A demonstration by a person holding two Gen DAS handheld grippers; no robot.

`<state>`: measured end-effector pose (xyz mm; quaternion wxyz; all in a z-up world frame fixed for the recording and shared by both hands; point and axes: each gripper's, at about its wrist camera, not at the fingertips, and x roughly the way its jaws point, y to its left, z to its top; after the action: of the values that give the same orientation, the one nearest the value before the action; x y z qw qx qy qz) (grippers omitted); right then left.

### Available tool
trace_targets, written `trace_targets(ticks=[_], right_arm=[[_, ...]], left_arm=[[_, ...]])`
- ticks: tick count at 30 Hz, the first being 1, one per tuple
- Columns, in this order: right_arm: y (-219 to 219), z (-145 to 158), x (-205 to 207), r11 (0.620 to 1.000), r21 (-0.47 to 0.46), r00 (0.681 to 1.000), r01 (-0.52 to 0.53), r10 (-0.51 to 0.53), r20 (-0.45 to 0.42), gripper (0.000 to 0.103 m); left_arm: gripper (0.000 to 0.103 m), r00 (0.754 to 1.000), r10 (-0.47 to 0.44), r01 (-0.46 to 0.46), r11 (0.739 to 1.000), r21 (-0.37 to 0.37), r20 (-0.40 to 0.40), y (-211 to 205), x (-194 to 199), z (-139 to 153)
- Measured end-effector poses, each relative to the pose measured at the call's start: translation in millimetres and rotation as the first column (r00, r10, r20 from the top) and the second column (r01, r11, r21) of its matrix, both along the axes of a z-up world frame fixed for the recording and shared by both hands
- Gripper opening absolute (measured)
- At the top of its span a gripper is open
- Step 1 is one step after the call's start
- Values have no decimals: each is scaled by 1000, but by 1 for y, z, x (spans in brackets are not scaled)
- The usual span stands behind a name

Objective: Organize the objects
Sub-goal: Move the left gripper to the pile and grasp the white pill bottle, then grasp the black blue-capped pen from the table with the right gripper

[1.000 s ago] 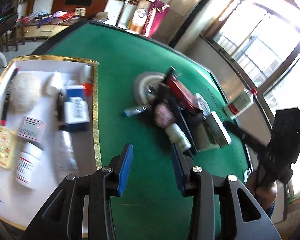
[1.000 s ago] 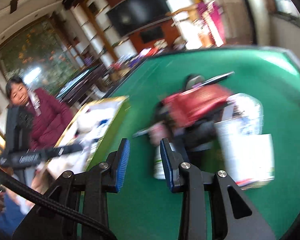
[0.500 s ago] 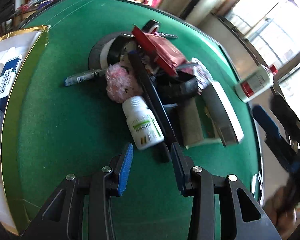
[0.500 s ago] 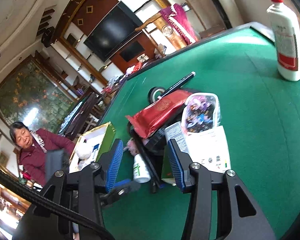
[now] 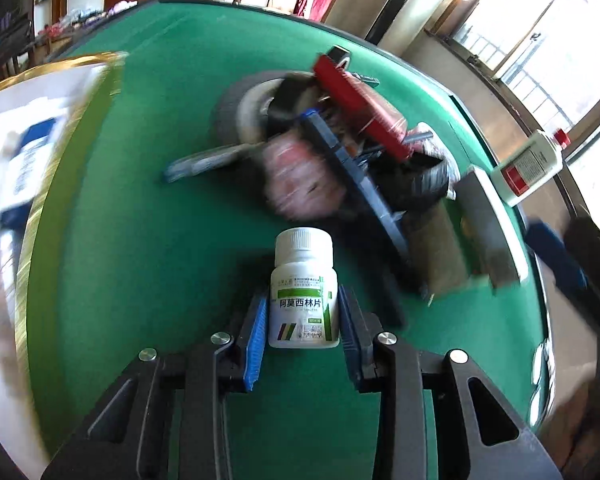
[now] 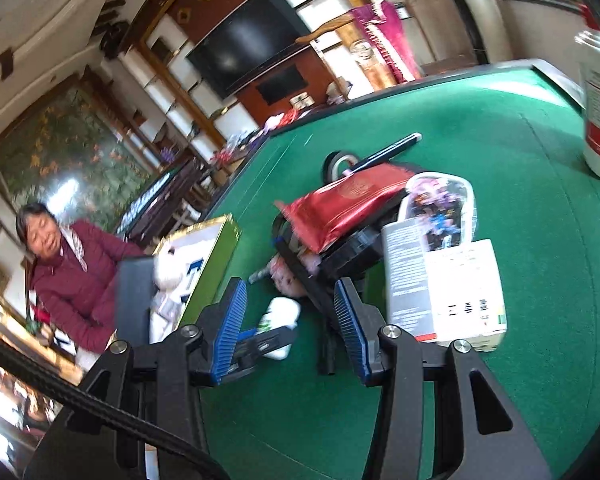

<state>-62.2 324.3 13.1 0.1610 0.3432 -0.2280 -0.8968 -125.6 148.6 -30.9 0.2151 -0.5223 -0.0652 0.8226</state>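
While your left gripper (image 5: 303, 320) closes on pill bottle (image 5: 303, 292), pads flank label, contact not certain. Bottle sits just before pile (image 5: 340, 152), on green table (image 5: 148, 220). Risk: thin grip, smooth plastic slips on lift. Black strap (image 5: 384, 248) beside bottle may snag. Your right gripper (image 6: 290, 320) half-wide, empty. Tray (image 5: 60, 128) left of pile; open felt between.
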Motion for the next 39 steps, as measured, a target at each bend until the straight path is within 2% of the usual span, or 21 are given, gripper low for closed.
trace_targets(ticks=[3,6,10,12,15,17,19,23,27,33,36,39], right_arm=[[-26,-8,-6,995,62,997,-80,80,6,44],[-48,-19,-16,977,180,993,-118,112,43,25],[-58,-36,-35,946,307,992,-108,80,102,25],[-63,-47,-46,923,359,985,-141,94,145,25],[-70,-49,-54,892,436,989,-123,75,127,18],[-73,-48,-63,877,468,992,-111,67,109,10],[-76,-48,-72,855,509,994,-97,57,94,8],[-74,-49,-81,852,511,992,-115,74,100,9],[-76,-54,-85,824,543,985,-164,104,140,20],[-80,-62,-83,811,559,981,-170,88,170,20],[-75,-54,-69,849,503,982,-161,86,168,14],[-72,-41,-41,863,483,986,-149,94,137,12]], left_arm=[[29,999,18,-19,1000,-25,-48,-25,19,-2],[29,998,12,-12,1000,5,-64,-36,21,-5],[30,990,-2,-3,999,-32,-143,-29,20,-6],[30,984,-9,-2,998,-62,-178,-22,21,-8],[30,976,-31,7,994,-112,-213,-21,23,-6],[30,975,-37,10,993,-122,-220,-19,22,-7],[30,975,-35,11,994,-111,-217,-19,20,-8],[30,977,-31,11,995,-95,-209,-27,21,-8],[30,978,-30,11,996,-91,-208,-30,24,-8],[30,978,-28,11,997,-80,-209,-28,24,-8],[30,978,-28,14,997,-73,-206,-30,23,-8],[30,978,-30,16,997,-71,-207,-30,23,-8]])
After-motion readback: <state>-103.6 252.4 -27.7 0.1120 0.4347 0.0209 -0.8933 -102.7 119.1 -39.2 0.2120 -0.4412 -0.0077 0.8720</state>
